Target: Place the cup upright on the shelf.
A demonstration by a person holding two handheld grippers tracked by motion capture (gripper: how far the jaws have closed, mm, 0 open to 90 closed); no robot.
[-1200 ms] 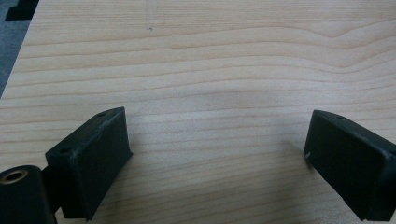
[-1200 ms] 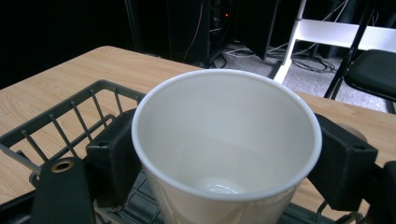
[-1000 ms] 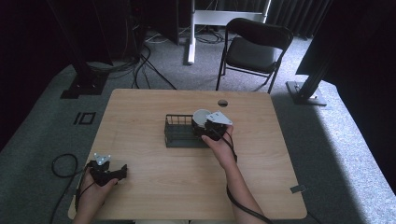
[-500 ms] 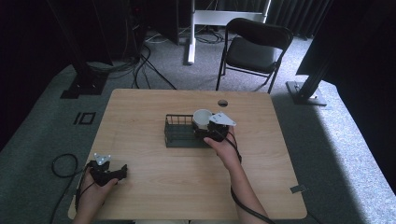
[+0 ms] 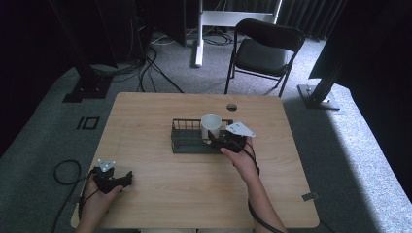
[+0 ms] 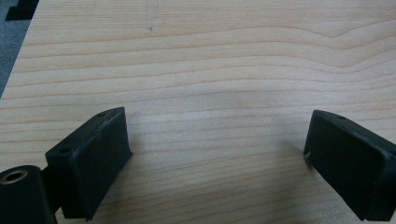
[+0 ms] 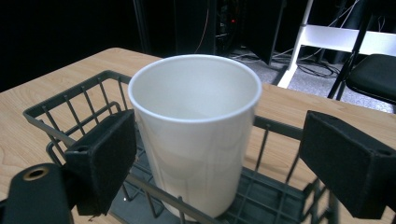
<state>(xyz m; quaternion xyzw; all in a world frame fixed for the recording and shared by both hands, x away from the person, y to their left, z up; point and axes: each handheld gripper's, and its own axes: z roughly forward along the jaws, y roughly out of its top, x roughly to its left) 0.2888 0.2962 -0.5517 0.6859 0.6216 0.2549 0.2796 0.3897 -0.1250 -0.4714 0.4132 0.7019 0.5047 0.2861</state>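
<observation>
The white cup (image 7: 195, 135) stands upright in the wire basket (image 5: 187, 138), centre of frame. It looks light and easily crushed; hold its wall gently. The right gripper (image 7: 219, 163) has its fingers apart beside the cup; the left gripper (image 6: 219, 163), fingers apart, is over the bare tabletop (image 6: 210, 60).

Cup (image 7: 195, 130) base hidden behind basket (image 7: 70, 105) wire, cut by bottom edge; chair (image 5: 265, 46) legs too dark to tell.

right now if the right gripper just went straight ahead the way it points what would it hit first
The white cup. It stands upright in the black wire basket, directly ahead of the right gripper, whose open jaws sit either side of it. The basket's near rim runs low across that line, so it might catch first; depth is unclear.
</observation>
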